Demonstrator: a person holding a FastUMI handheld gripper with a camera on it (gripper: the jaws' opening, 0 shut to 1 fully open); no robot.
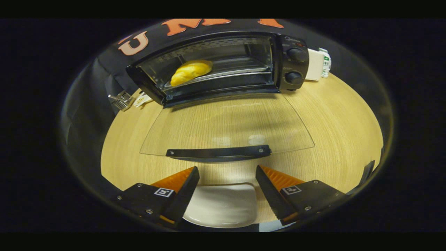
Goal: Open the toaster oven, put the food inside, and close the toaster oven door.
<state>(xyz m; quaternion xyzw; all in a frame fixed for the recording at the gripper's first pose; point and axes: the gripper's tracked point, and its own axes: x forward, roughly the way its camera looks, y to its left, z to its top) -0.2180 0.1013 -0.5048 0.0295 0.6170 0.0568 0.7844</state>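
Food (191, 71) inside toaster oven (223, 66), well beyond spread, empty gripper (227, 174)

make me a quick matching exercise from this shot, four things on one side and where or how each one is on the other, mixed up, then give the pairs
Things
1. bread
2. door
3. plate
4. fingers

Places or states
A. spread apart, holding nothing
B. on the rack inside the oven
C. on the table, between and under the fingers
D. folded down flat, its handle just ahead of the fingers

Pairs: 1-B, 2-D, 3-C, 4-A
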